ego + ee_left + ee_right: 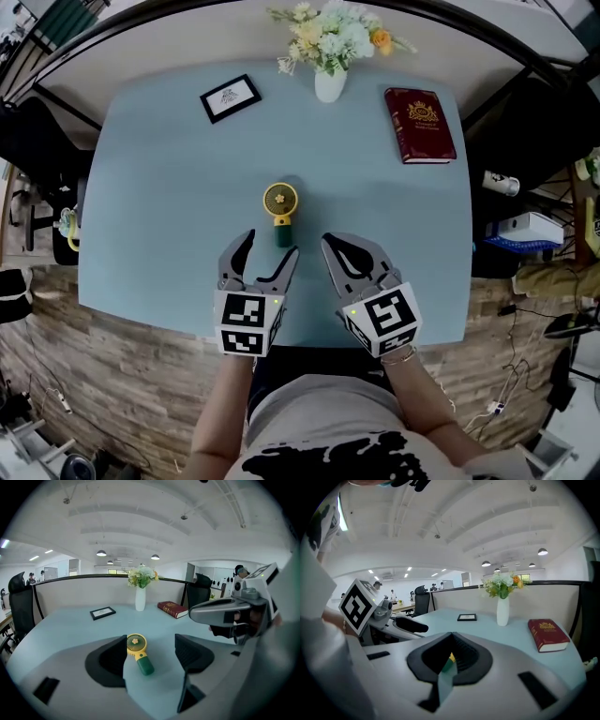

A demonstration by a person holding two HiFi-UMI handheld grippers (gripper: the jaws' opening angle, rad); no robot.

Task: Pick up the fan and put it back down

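Two tongs are held over the near part of the pale blue bench [169,187]. The left tongs [270,244] gape wide and hold nothing; the small yellow fan [280,206] lies flat just ahead, its green handle at the mouth of their gap. The right tongs [330,242], just beside, are closed on nothing. Farther back are a flower vase [329,82], a red book [420,125] and a picture frame [230,97].

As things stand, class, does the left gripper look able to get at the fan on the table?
Probably yes. The left gripper has its jaws apart, and the fan lies on the table just ahead, in line with the gap. Nothing sits between them.
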